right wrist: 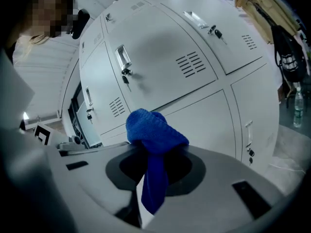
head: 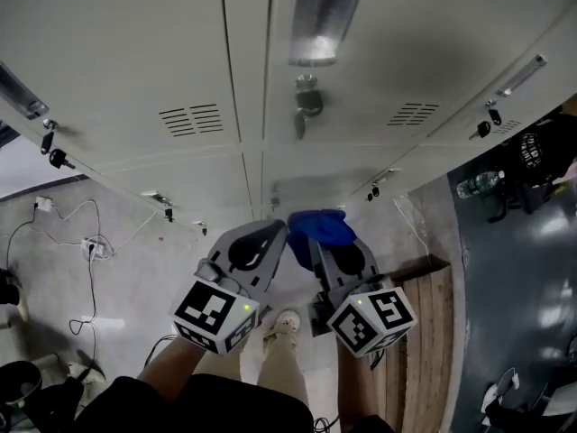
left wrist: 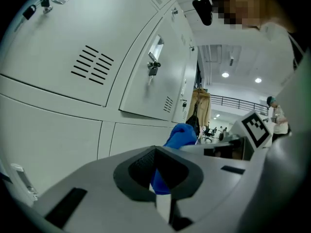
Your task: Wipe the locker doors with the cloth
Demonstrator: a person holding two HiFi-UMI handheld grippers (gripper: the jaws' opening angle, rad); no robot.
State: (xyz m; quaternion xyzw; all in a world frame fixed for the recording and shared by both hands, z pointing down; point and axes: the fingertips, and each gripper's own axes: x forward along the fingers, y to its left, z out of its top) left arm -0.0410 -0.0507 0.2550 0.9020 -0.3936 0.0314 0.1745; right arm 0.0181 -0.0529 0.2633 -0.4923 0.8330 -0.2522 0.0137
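Pale grey metal locker doors fill the head view from 9 to 3 o'clock. Left gripper at 7 o'clock has its jaws together; blue shows in the slit, can't tell if it's pinched. Right gripper at 5 o'clock is clamped on the bunched blue cloth, which sits at centre in front of the lower doors.

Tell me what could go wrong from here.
The bunched blue cloth is pinched at the right tongs' tips, its tail dangling; pressing on the pale metal locker doors might drag it loose. It could also snag on the hanging lock.
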